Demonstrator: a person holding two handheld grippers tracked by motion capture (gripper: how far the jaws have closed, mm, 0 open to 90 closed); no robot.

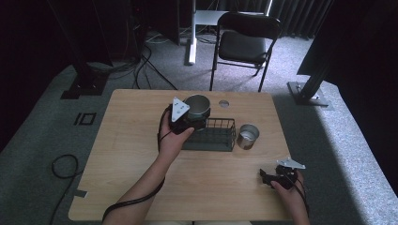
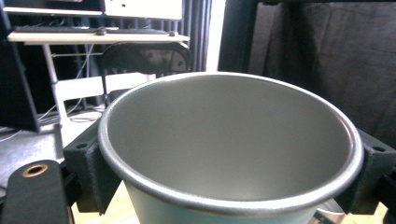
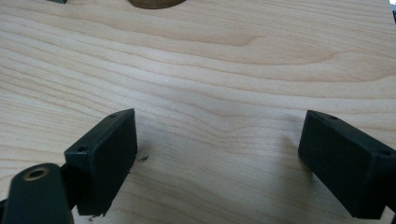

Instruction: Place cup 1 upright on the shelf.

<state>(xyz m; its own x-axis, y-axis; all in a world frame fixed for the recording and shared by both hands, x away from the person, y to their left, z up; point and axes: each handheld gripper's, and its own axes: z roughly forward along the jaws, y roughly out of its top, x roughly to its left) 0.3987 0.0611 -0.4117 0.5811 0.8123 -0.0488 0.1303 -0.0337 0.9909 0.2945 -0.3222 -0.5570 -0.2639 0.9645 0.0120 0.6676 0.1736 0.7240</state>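
A: Left claw status?
B: Clamped on the metal cup, which was held upright above the wire basket's left end.
A: Right claw?
B: Jaws stood apart, holding nothing, low over the counter, near its right front corner.

Metal cup large in frame, mouth open toward camera, inside grey and bare. Rolled rim runs edge to edge. Left gripper clamps cup: black jaws press its outer wall, one at each side, just under rim. Cup upright, slightly tilted. Strip of light wood table below cup. Behind: black folding chair, white desk with shelf, dark curtain at right.
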